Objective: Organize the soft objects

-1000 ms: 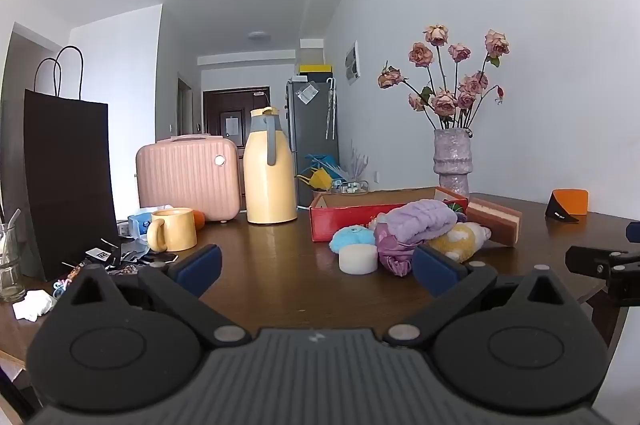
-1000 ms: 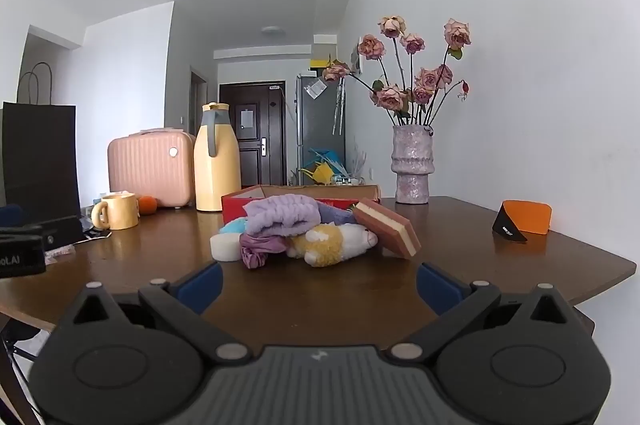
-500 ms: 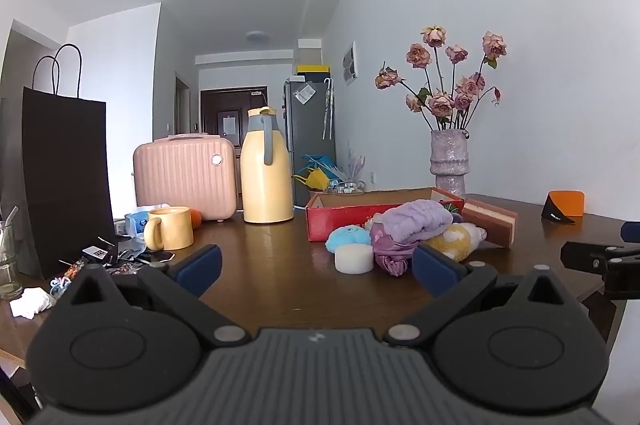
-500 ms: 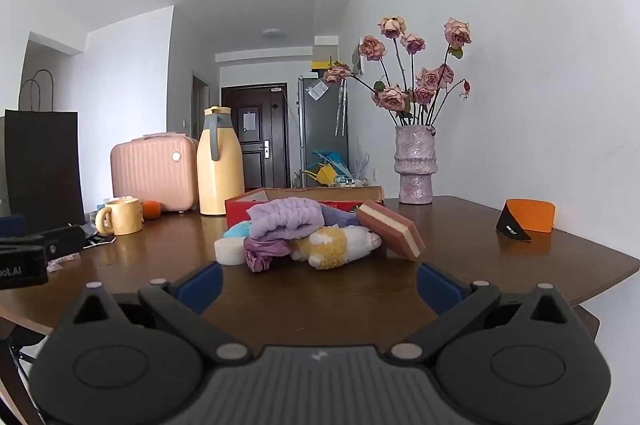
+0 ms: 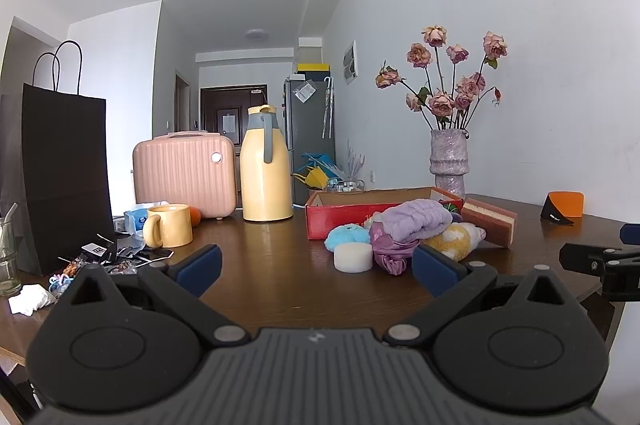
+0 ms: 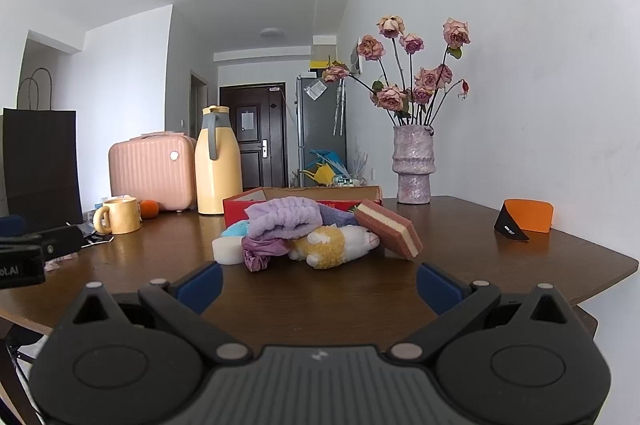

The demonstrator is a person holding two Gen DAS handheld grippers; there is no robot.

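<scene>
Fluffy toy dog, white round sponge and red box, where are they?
Toy dog (image 6: 326, 249), right wrist view, its yellow back.
White round sponge (image 5: 353, 257), left wrist view, its front side.
Red box (image 5: 336, 221), left wrist view, its front wall.

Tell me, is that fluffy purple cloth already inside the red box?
No, the purple cloth lies on top of the pile of soft things on the table, in front of the red box.

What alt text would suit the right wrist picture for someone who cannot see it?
Open tongs point across a brown table at a heap of soft things: a purple cloth, a plush toy and a sponge, before a red box.
</scene>
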